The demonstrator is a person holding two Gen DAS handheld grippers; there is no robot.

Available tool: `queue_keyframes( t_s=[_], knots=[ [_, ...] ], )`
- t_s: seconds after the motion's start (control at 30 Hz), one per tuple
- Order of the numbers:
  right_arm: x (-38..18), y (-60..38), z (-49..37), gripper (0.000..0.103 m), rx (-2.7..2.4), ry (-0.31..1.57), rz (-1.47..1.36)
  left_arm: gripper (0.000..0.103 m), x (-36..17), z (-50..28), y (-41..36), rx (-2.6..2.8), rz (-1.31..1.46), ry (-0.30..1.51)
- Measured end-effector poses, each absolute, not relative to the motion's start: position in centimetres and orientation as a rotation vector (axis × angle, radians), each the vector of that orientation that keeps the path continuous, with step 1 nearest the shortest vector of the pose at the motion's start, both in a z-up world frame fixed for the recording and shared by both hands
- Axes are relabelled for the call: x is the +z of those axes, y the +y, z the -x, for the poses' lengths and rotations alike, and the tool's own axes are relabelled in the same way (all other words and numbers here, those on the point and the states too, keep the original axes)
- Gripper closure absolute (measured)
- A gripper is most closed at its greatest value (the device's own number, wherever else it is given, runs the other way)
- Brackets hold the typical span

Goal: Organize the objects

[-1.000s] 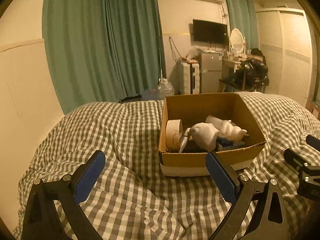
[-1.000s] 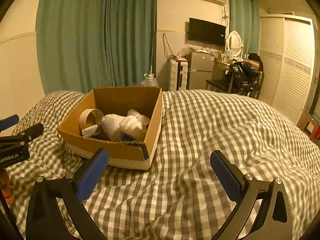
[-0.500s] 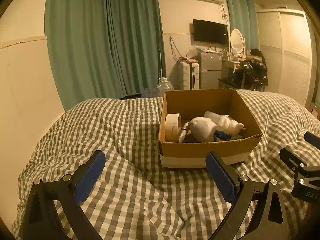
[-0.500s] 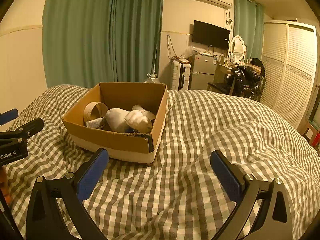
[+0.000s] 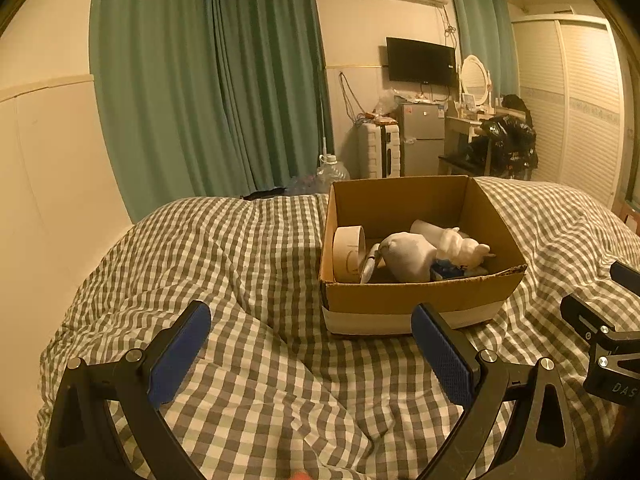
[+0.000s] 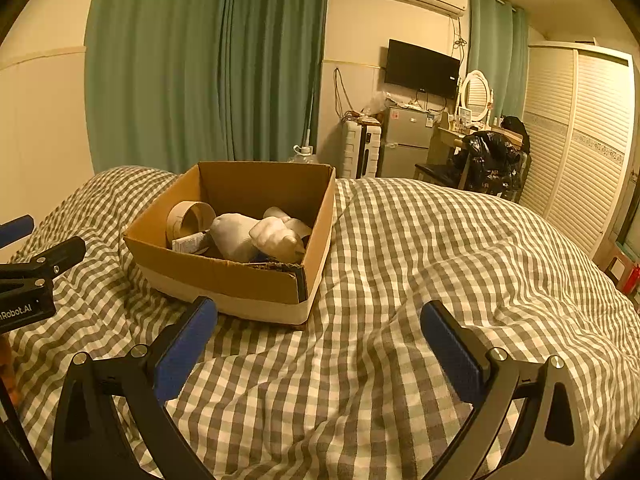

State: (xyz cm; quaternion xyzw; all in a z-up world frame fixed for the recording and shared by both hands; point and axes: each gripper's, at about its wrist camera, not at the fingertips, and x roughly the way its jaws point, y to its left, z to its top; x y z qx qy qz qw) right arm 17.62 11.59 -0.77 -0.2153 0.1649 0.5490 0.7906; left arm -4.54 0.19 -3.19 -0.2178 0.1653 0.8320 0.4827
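Two blue-padded black grippers, the left gripper (image 5: pixel 310 346) and right gripper (image 6: pixel 318 340), hover with jaws spread wide and empty over the grey-and-white checked quilt (image 6: pixel 420 272). Ahead on it sits the open brown cardboard box (image 5: pixel 416 300), holding a tape roll (image 5: pixel 349 254) and white bundled objects (image 5: pixel 408 254).

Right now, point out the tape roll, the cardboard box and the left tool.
tape roll (image 5: pixel 349 254), left wrist view, on its flat cardboard-coloured face.
cardboard box (image 6: pixel 224 272), right wrist view, on its near outer wall.
left tool (image 5: pixel 312 354), left wrist view, midway between its open blue-padded fingertips.
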Motion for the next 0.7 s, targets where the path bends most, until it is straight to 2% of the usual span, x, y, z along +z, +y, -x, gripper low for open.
queue_keyframes(
  t_s=[0.7],
  knots=[
    [-0.85, 11.72, -17.51, 0.001, 1.177, 0.358, 0.473, 0.000, -3.27, 4.42, 0.01, 2.011, 0.517, 0.412]
  ],
)
